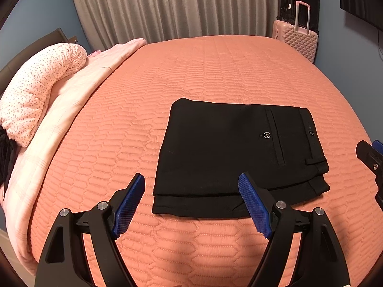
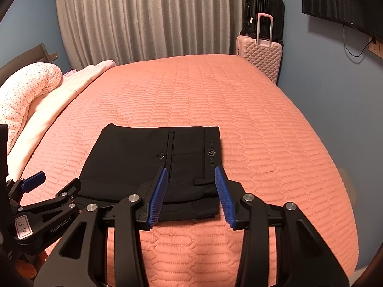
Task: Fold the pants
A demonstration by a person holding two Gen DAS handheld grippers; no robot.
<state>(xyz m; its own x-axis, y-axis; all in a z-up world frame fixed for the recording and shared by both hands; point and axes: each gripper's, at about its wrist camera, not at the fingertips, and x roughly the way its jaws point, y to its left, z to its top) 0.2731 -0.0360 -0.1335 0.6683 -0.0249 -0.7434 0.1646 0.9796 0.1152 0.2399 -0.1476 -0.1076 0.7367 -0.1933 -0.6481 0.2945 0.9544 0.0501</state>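
Black pants (image 1: 239, 157) lie folded into a compact rectangle on the salmon quilted bed (image 1: 191, 76), back pocket and waistband facing up at the right. My left gripper (image 1: 191, 179) hovers open over the bundle's near left corner, its blue pads (image 1: 130, 205) wide apart and holding nothing. In the right wrist view the same pants (image 2: 134, 162) sit just ahead. My right gripper (image 2: 190, 171) hangs over the near waistband end, jaws partly apart, with no cloth pinched. The left gripper (image 2: 57, 181) shows at the left edge there, and the right gripper (image 1: 371, 153) at the right edge of the left view.
A dotted pillow (image 1: 36, 91) and a pale pink blanket (image 1: 79, 91) lie along the bed's left side. A pink suitcase (image 2: 261, 55) and a black one (image 2: 263, 12) stand past the far corner, next to grey curtains (image 2: 148, 19). The bed's edge drops off at the right.
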